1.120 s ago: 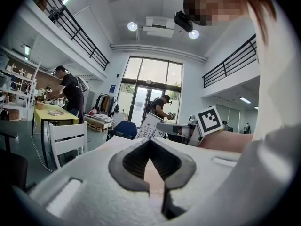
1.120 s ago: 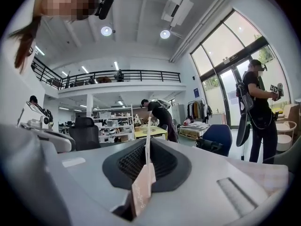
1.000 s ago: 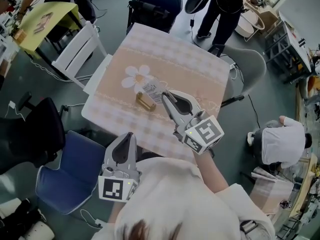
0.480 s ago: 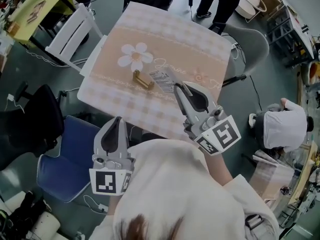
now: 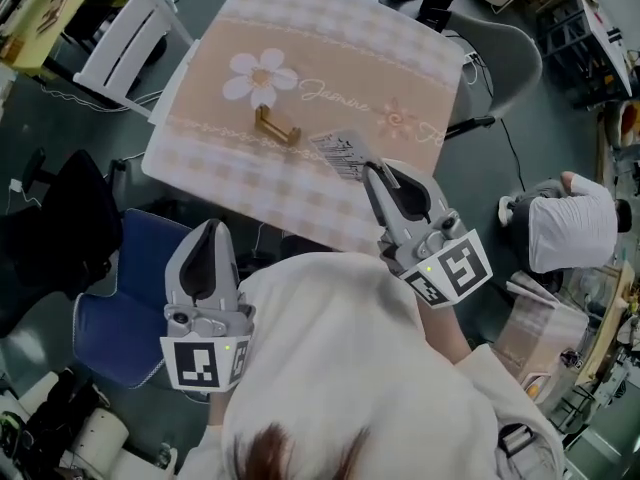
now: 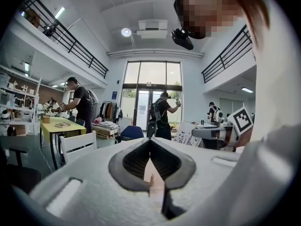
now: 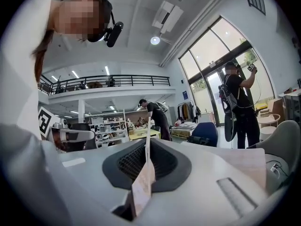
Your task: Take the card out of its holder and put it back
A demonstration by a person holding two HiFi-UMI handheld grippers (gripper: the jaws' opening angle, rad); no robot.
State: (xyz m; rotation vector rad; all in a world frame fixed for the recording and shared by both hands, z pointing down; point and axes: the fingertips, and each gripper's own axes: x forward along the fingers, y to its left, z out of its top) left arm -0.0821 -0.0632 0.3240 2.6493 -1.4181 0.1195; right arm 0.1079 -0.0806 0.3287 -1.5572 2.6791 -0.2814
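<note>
The card (image 5: 340,154) is out of its holder (image 5: 277,127) & sits in the right claw (image 5: 366,171). The jaws are pinched shut on it. In the right gripper view it stands edge-on between the pads w/ most of its length sticking out past the tips. In the head view it hangs over the near part of the counter (image 5: 330,58), right of the holder & clear of it. The holder stands empty just below the flower print (image 5: 260,73).

Handling, as a judgement:
- The card is thin printed stock, v. light and stiff enough to hold its shape, but prob. bends or creases if squeezed hard or pushed in crooked.
- Best grip is one end or corner, as here, w/ the opposite edge free to go into the slot.
- The holder is small & brass-coloured, prob. light, so it may slide or tip when the card edge is pushed into it. The card needs to line up w/ the slot first.

The left claw (image 5: 208,230) is closed w/ nothing in it, low at the person's side & off the counter. It could steady the holder if needed.

The surface is a soft check cloth, pink/peach, which could ruck under a sideways push.

The room is a big hall w/ tall windows, a railed upper gallery & other people standing about. There's a blue chair (image 5: 110,318) near left, a white chair (image 5: 125,43) beyond it & cables on the grey floor.
</note>
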